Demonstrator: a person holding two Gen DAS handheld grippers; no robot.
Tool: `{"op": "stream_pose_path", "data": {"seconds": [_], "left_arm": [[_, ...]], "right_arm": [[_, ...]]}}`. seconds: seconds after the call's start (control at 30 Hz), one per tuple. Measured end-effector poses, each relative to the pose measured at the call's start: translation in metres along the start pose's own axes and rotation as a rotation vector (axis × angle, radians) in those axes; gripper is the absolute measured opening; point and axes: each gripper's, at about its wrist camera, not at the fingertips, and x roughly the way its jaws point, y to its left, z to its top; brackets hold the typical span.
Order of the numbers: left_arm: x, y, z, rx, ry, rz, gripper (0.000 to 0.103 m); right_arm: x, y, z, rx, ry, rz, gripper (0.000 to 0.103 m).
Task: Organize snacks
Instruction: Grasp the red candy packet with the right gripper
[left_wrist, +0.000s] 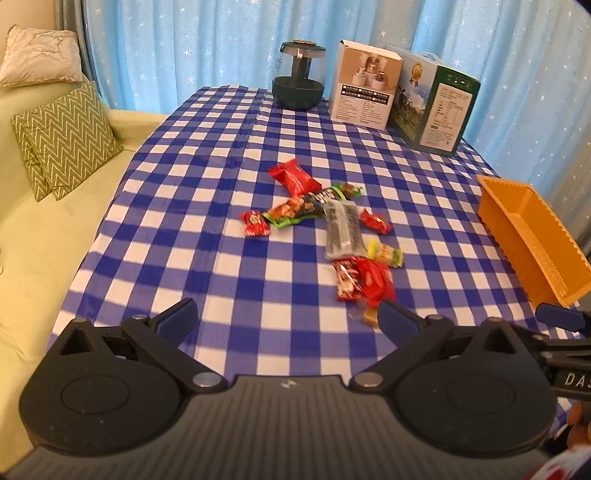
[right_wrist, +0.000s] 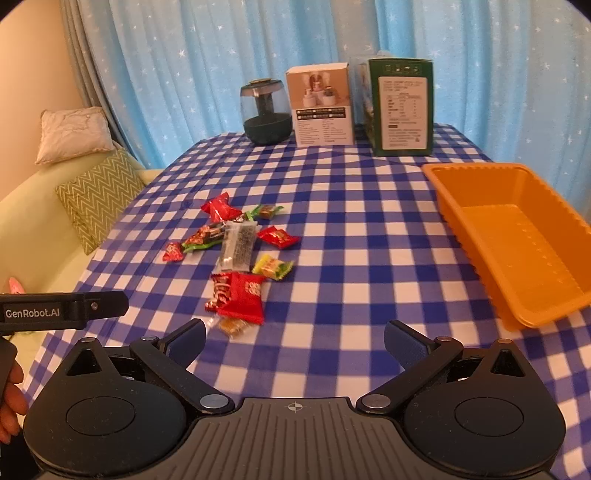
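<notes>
- The small wrapped snacks (right_wrist: 236, 266) lie in a pile in the middle of the bench with the blue-and-white checked cloth (right_wrist: 351, 229).
- The orange plastic basket (right_wrist: 517, 236) sits empty on the right, apart from them.
- My left hand-held gripper (left_wrist: 288, 321) and right hand-held gripper (right_wrist: 295, 343) are both wide open, holding nothing.
- The shiny wrappers overlap, so I might pinch two or let one slip.

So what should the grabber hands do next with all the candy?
Probably the right gripper should dip to the nearest snack, the small amber candy, and close its fingers on it. Both grippers are open and hold nothing, the orange basket is still empty, and every snack lies loose on the checkered cloth.
</notes>
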Motion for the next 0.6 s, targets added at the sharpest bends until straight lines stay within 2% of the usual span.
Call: {"op": "stream_pose_path", "data": {"seconds": [0.07,0.13,0.17,0.37,0.5,0.6], "left_arm": [[0.009,0.003,0.004,0.008,0.001,0.007,0.103],[0.018,0.006,0.007,0.025,0.006,0.020,0.103],[0.023,0.008,0.008,0.032,0.006,0.023,0.103],[0.041,0.020,0.010,0.031,-0.011,0.022,0.102],[0.049,0.028,0.011,0.006,-0.002,0.019,0.098],[0.054,0.031,0.010,-0.005,0.002,0.012,0.096]], "right_arm": [[0.013,0.003,0.004,-0.004,-0.003,0.005,0.102],[0.025,0.007,0.006,-0.006,0.002,0.014,0.095],[0.032,0.009,0.007,-0.006,0.009,0.021,0.087],[0.070,0.018,0.011,-0.008,0.035,0.059,0.073],[0.093,0.024,0.015,-0.020,0.048,0.070,0.058],[0.109,0.027,0.018,-0.025,0.060,0.071,0.051]]}}
